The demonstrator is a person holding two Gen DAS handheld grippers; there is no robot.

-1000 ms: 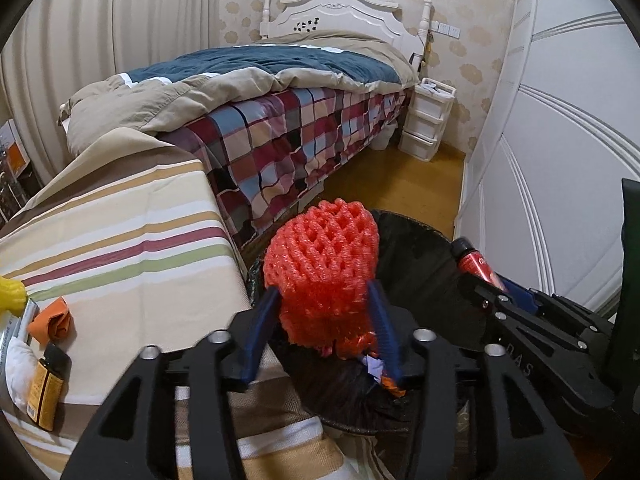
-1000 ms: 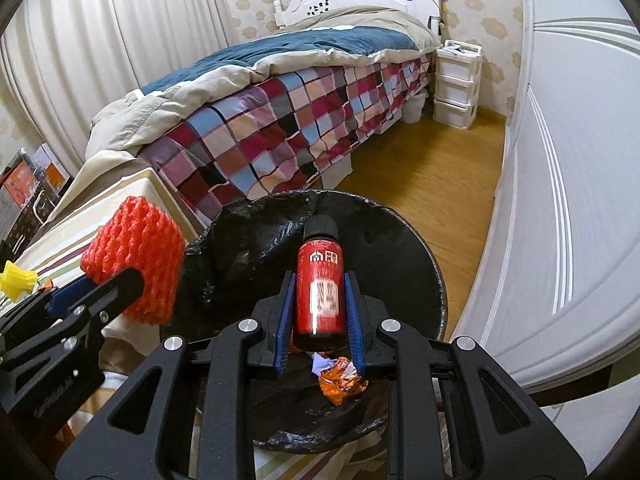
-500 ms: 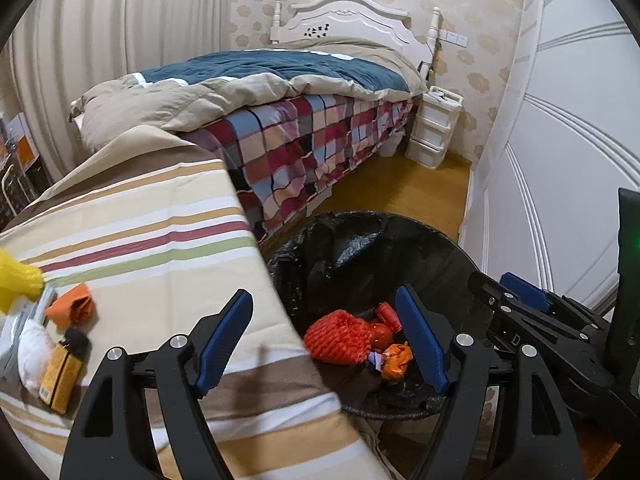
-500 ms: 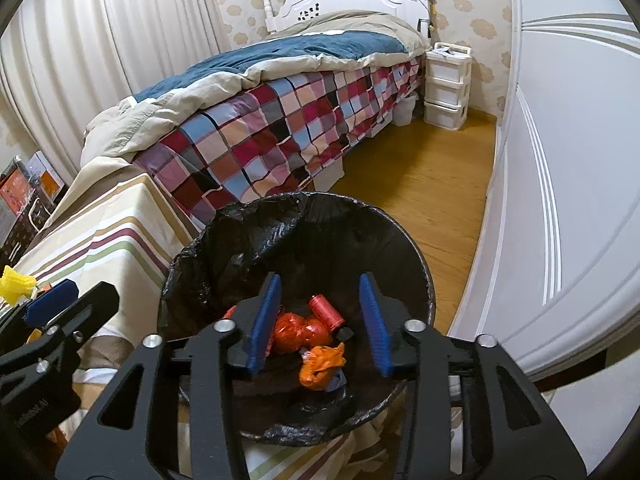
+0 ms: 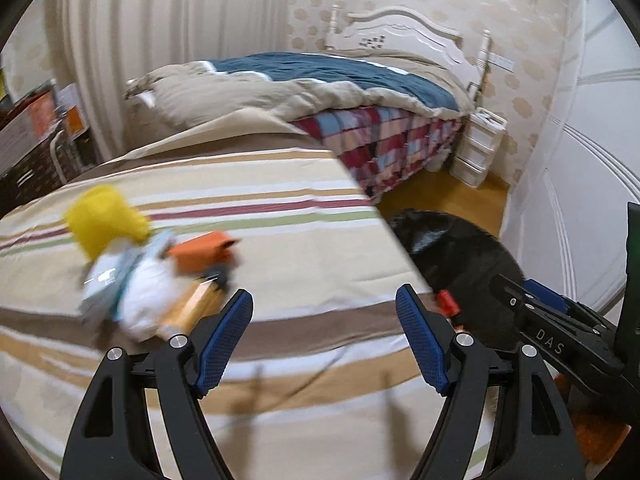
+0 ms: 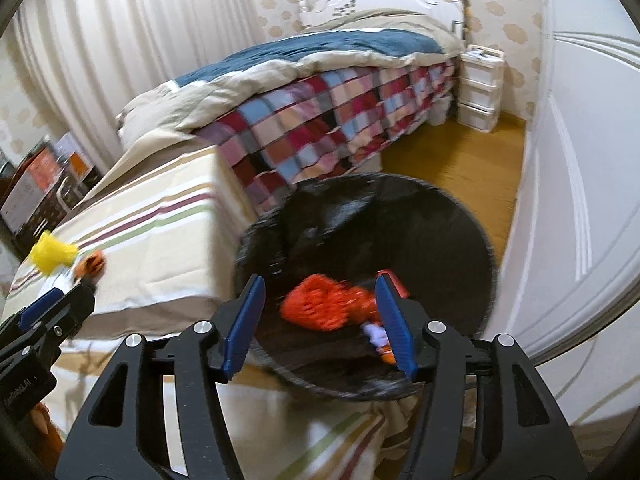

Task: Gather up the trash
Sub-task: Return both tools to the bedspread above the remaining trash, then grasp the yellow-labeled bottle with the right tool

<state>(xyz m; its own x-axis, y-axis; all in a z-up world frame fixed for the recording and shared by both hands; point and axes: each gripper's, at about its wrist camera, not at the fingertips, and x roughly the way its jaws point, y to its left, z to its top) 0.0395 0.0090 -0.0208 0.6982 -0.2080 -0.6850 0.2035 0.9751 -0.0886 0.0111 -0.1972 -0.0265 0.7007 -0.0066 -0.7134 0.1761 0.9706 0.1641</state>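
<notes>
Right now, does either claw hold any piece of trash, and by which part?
Neither. The left claw is open and empty over the striped cloth. The right claw is opening, empty, above the bin where the red foam net lies.

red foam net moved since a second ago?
Yes. The red foam net was between the left tool's fingers above the trash bin; now it lies inside the bin.

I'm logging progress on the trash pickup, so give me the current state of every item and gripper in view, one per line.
left gripper: open, holds nothing.
right gripper: jaws opening, nothing between them.
trash bin: lined with a black bag, open, part filled.
red foam net: lying in the bin.
red bottle: in the bin, mostly hidden.
yellow item: on the striped cloth, blurred.
orange wrapper: on the cloth, uncollected.
white wad: on the cloth, uncollected.
</notes>
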